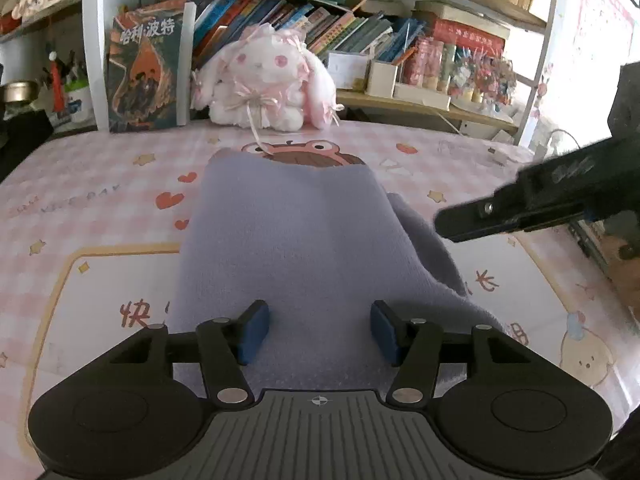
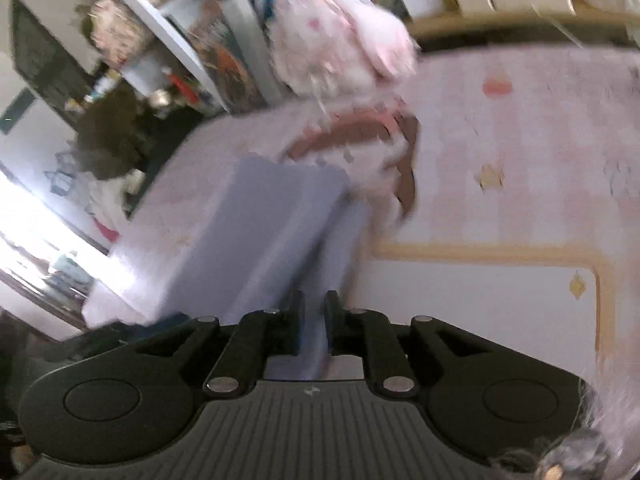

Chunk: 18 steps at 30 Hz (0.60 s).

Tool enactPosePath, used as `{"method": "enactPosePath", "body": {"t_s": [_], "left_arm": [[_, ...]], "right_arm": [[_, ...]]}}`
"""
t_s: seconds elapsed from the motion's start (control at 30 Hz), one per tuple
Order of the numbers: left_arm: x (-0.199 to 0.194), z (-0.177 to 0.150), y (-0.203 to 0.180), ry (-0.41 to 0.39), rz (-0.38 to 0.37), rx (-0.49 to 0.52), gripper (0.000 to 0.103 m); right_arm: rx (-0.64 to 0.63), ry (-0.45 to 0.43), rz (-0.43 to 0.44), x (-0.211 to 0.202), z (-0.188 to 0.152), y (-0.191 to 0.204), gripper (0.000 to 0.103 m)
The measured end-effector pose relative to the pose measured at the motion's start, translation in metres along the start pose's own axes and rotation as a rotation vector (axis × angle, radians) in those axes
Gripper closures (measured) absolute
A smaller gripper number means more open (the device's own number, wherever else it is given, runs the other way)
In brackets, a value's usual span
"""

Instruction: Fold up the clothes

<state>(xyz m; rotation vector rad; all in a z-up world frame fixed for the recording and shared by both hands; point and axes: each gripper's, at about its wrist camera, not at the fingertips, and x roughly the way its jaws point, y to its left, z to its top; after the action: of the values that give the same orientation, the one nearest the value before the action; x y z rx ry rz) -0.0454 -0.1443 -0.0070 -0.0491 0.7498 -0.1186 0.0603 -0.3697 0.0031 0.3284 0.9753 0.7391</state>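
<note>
A folded lavender-grey garment lay on the pink checked cartoon mat covering the table, directly beneath the left hand-held gripper, whose blue pads stood apart above the cloth's near edge without pinching it. The right hand-held gripper, reaching in from the garment's right side, was nearly closed, with a fold of the fabric between its pads. A pink-and-white plush rabbit sat beyond, before the bookshelf.

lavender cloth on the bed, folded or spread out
Folded: the lavender cloth lies as a narrow strip, with a second layer showing along its right edge.
</note>
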Motion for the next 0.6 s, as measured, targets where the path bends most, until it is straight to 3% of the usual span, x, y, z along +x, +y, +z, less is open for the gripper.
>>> {"method": "enactPosePath", "body": {"t_s": [0.03, 0.17, 0.27, 0.3, 0.47, 0.6], "left_arm": [[0.000, 0.000, 0.000, 0.000, -0.001, 0.001, 0.046], [0.000, 0.000, -0.001, 0.000, 0.002, 0.007, 0.045], [0.000, 0.001, -0.002, 0.005, 0.009, 0.001, 0.045], [0.000, 0.001, -0.002, 0.006, 0.010, 0.000, 0.045], [-0.001, 0.003, 0.009, 0.009, -0.048, -0.094, 0.043], [0.002, 0.001, -0.004, 0.016, -0.018, -0.027, 0.044]], "right_arm": [[0.000, 0.010, 0.032, -0.001, 0.003, 0.003, 0.062], [0.071, 0.123, 0.085, 0.033, 0.005, 0.007, 0.059], [0.110, 0.160, 0.035, 0.051, 0.005, 0.006, 0.072], [0.097, 0.154, 0.041, 0.050, 0.006, 0.009, 0.092], [-0.117, 0.016, 0.138, 0.010, -0.002, 0.037, 0.093], [-0.104, 0.030, -0.005, 0.024, -0.015, 0.020, 0.094]]}}
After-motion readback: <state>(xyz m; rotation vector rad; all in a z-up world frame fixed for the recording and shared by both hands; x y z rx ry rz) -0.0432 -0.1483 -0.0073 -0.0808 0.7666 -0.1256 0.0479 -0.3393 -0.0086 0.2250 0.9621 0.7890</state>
